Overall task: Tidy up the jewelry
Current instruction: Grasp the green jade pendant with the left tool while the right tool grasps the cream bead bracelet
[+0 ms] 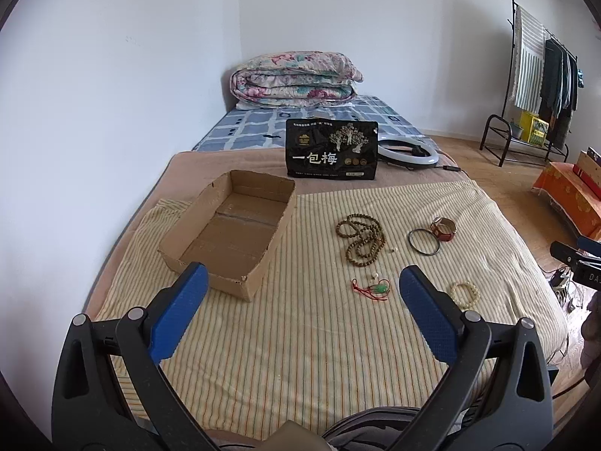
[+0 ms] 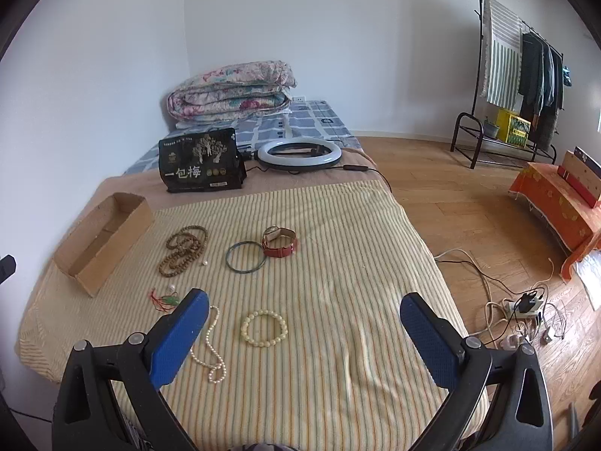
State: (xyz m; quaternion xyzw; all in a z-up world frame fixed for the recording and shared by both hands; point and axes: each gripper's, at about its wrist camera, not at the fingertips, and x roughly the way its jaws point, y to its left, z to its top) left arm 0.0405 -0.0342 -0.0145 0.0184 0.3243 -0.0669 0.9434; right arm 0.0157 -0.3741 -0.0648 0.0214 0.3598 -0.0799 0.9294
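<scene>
An open, empty cardboard box (image 1: 229, 231) (image 2: 101, 238) sits at the left of the striped bed cover. Jewelry lies to its right: brown bead necklace (image 1: 361, 236) (image 2: 184, 248), dark bangle (image 1: 423, 241) (image 2: 246, 256), red-strap watch (image 1: 443, 228) (image 2: 280, 244), red-cord green pendant (image 1: 373, 288) (image 2: 167, 298), cream bead bracelet (image 1: 465, 294) (image 2: 263, 327), pearl necklace (image 2: 210, 345). My left gripper (image 1: 304, 285) is open and empty above the cover near the box. My right gripper (image 2: 304, 308) is open and empty, the cream bracelet between its fingers.
A black snack bag (image 1: 332, 149) (image 2: 201, 165) stands behind the box, with a ring light (image 2: 299, 154) and its cable beside it. A folded floral quilt (image 1: 296, 79) lies at the bed's head. Clothes rack (image 2: 514, 75), orange-covered bench (image 2: 559, 203) and power strip cables (image 2: 526, 315) are on the floor right.
</scene>
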